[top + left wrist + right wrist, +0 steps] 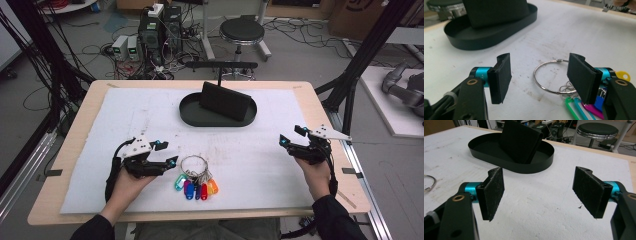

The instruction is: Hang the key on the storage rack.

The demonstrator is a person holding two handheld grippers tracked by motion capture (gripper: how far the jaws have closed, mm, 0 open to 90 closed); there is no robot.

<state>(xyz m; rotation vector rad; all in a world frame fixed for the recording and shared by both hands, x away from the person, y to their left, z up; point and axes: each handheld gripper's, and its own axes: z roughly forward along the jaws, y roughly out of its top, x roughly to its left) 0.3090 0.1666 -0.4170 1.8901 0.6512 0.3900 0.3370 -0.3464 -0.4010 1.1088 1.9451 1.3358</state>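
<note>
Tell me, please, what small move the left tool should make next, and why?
Probably ease the left tool forward and down so its open jaws straddle the metal ring of the key bunch. The ring lies flat on the white mat just ahead of the jaws, still untouched, while the right tool sits open and far off.
</note>
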